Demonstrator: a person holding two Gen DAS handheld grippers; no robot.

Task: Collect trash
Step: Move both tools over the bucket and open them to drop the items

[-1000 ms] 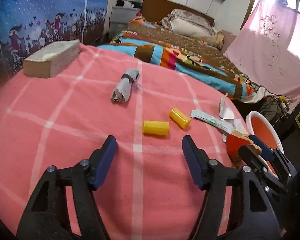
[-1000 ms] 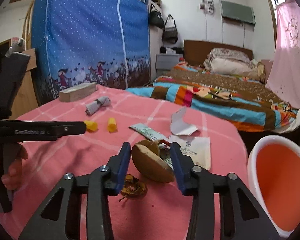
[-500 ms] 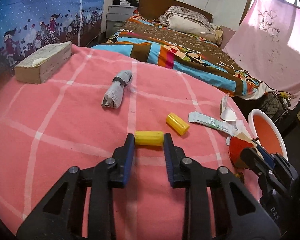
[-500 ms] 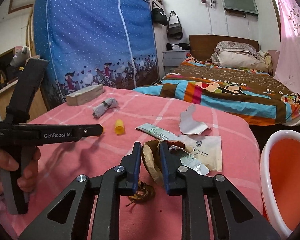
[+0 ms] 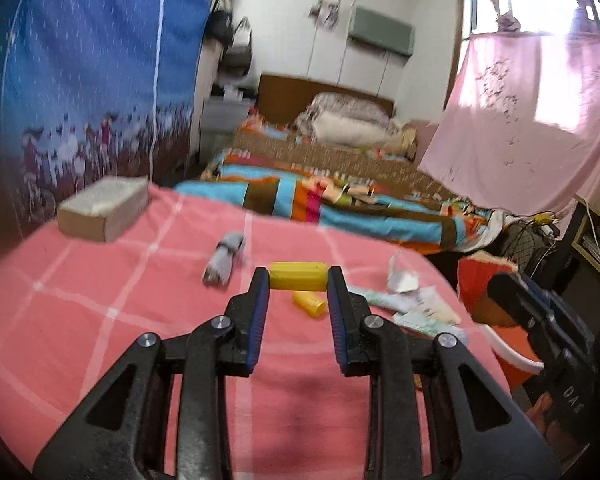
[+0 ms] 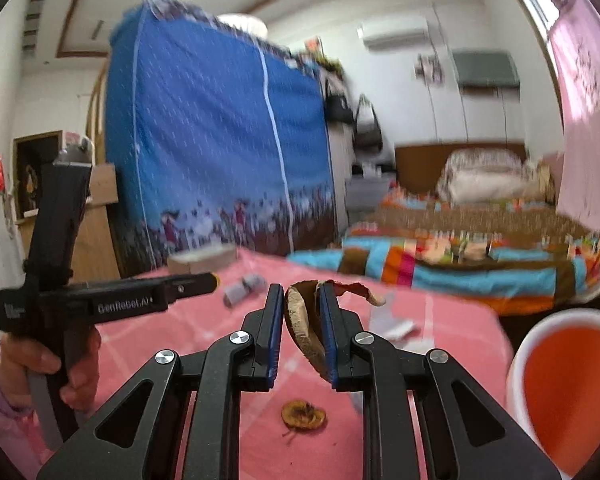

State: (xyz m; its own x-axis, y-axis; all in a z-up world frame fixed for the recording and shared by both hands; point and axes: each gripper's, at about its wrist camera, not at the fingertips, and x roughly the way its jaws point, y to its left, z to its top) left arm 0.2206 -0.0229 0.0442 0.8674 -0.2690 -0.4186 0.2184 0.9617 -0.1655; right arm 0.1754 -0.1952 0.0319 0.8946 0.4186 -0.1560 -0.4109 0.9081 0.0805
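My left gripper (image 5: 298, 271) is shut on a short yellow cylinder (image 5: 298, 277), held crosswise above the pink checked cloth (image 5: 100, 320). A second yellow cylinder (image 5: 309, 304) lies on the cloth just below it. In the right wrist view my right gripper (image 6: 300, 298) is shut on a brown crumpled scrap (image 6: 298, 320), lifted off the cloth. An orange bin with a white rim (image 6: 572, 380) stands low at the right. The left gripper (image 6: 204, 282) shows at the left, held by a hand (image 6: 40, 360).
A grey rolled bundle (image 5: 224, 258) and a cardboard box (image 5: 102, 208) lie further back on the cloth. Paper wrappers (image 5: 412, 304) lie at the right, near the bin (image 5: 512, 356). A small dried brown piece (image 6: 304, 414) lies under the right gripper. A bed with a striped blanket (image 5: 340, 208) lies beyond.
Both grippers closed on their pieces, the left on the yellow cylinder and the right on the brown scrap. Then both rose and tilted up, lifting them off the cloth.
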